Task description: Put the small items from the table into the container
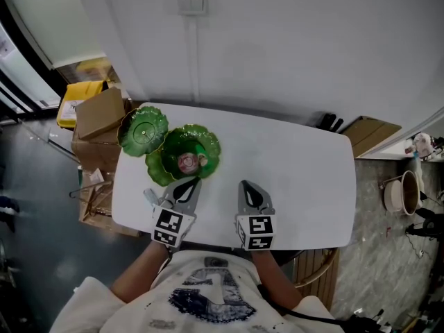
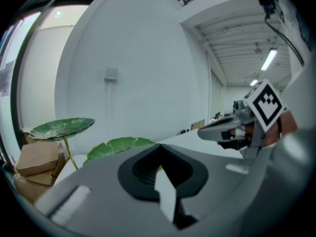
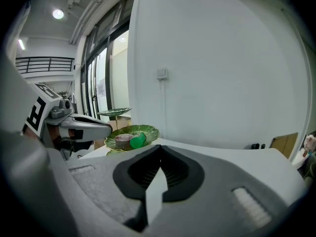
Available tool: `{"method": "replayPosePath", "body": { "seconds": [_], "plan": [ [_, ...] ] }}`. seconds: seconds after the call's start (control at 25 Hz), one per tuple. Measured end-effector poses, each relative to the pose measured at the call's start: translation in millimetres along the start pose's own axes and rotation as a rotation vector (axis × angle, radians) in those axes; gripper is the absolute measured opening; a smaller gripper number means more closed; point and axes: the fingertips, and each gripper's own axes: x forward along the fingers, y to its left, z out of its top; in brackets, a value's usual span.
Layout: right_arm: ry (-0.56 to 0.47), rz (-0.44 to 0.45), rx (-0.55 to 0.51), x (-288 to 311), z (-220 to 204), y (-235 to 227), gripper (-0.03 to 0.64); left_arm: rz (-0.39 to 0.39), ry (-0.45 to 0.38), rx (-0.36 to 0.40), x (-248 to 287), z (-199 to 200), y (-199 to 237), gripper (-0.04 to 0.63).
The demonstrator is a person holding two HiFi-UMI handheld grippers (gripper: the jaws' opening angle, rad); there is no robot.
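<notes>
A green leaf-shaped tiered dish [image 1: 201,144] stands at the table's left end. Its lower bowl holds a round pinkish item [image 1: 189,162], and beside that a small green item [image 3: 138,140] shows in the right gripper view. A smaller upper leaf plate [image 1: 142,129] rises on a stem behind it. My left gripper [image 1: 195,180] points at the bowl's near rim, jaws shut and empty. The right gripper [image 1: 244,184] rests alongside over the bare white table [image 1: 305,179], shut with nothing in it. Each gripper sees the other: the right gripper [image 2: 222,131] and the left gripper [image 3: 81,125].
Cardboard boxes [image 1: 100,113] and a yellow object [image 1: 78,96] sit on the floor left of the table. A flat cardboard piece [image 1: 372,134] and a pot [image 1: 402,193] lie to the right. A wall with a switch [image 1: 192,3] stands behind.
</notes>
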Motion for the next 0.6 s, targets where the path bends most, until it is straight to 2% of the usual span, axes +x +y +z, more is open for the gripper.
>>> {"method": "replayPosePath", "body": {
  "seconds": [0.6],
  "plan": [
    [0.004, 0.057, -0.004, -16.3, -9.1, -7.1, 0.0, 0.076, 0.01, -0.014, -6.9, -1.8, -12.6, -0.011]
  ]
}}
